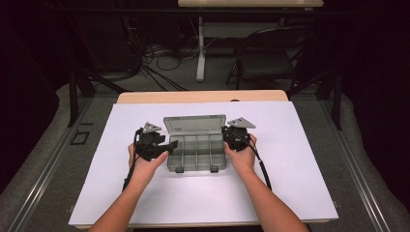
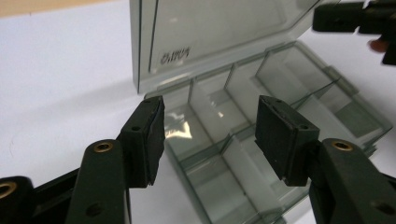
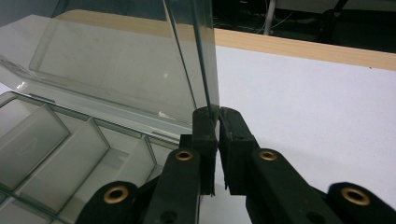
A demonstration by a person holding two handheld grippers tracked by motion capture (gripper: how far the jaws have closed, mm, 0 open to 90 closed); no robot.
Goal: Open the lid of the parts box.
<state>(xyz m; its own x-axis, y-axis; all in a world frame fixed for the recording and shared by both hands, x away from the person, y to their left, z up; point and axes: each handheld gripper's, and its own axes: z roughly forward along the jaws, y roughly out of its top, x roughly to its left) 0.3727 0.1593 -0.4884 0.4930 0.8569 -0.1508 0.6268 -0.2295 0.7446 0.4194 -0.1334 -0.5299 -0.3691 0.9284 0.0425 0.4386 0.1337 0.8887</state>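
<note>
White table (image 1: 290, 183): right tongs (image 3: 218, 116) pinch lid (image 3: 121, 70), left tongs (image 2: 210, 135) agape

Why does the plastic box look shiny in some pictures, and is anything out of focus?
Left gripper view: white glare patches sit on the dividers of the box, and the near left gripper looks soft. Right gripper view: the lid is see-through with faint reflections; the background is blurred. High view: the white table is bright, the surroundings dark.

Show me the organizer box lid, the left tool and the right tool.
lid (image 1: 195, 123), high view, middle of raised panel
left tool (image 2: 210, 140), left gripper view, between open tips
right tool (image 3: 218, 117), right gripper view, tips pinching lid edge
</note>
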